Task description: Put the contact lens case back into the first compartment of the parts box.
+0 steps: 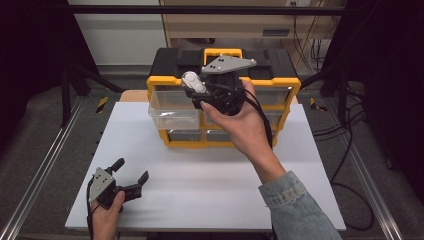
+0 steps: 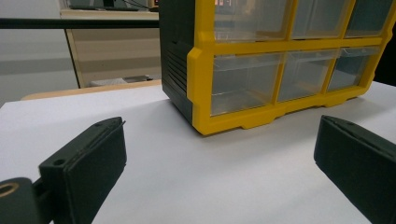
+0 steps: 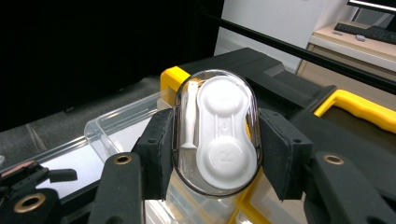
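Two tools: the right tool point(image 3: 215, 140) is clamped on a clear oval contact-lens case point(image 3: 217, 130), held above the pulled-out top-left drawer point(image 1: 172, 107) of the yellow organizer point(image 1: 222, 92). The left tool point(image 1: 131, 176) rests spread wide on the white counter point(image 1: 210, 175).

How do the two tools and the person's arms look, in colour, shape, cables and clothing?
Both the left tool and the right tool are black, each with two flat black jaws and a grey three-cornered plate on top. Brass-coloured rivets mark the jaw arms. A black cable trails from the right tool. The right forearm wears a light blue denim sleeve.
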The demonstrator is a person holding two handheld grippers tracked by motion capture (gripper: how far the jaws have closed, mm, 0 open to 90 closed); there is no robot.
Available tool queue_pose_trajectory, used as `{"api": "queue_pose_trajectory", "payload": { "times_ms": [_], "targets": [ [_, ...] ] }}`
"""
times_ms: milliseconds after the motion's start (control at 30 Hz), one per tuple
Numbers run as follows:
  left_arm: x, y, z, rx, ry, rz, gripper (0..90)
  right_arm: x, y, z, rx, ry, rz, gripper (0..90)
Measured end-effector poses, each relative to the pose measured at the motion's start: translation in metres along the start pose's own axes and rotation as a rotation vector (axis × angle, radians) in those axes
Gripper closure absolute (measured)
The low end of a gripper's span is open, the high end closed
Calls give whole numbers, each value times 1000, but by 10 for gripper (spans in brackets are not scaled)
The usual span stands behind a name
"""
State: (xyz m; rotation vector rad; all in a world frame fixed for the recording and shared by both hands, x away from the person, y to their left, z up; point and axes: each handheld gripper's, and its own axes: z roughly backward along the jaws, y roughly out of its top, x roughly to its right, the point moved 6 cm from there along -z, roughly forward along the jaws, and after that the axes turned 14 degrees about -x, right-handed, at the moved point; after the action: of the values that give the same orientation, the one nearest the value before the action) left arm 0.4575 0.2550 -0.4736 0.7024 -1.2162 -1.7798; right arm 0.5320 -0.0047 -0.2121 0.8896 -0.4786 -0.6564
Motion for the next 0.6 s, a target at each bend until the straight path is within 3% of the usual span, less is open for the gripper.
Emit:
{"api": "queue_pose_trajectory", "payload": {
  "times_ms": [200,600],
  "targets": [
    [-1,-1,0,-2,0,10,19,-9,5,-8,-4,26,7,490],
    [-1,-1,0,0,2,5,20,-20,10,-17,-13,31,43,490]
  ]
}}
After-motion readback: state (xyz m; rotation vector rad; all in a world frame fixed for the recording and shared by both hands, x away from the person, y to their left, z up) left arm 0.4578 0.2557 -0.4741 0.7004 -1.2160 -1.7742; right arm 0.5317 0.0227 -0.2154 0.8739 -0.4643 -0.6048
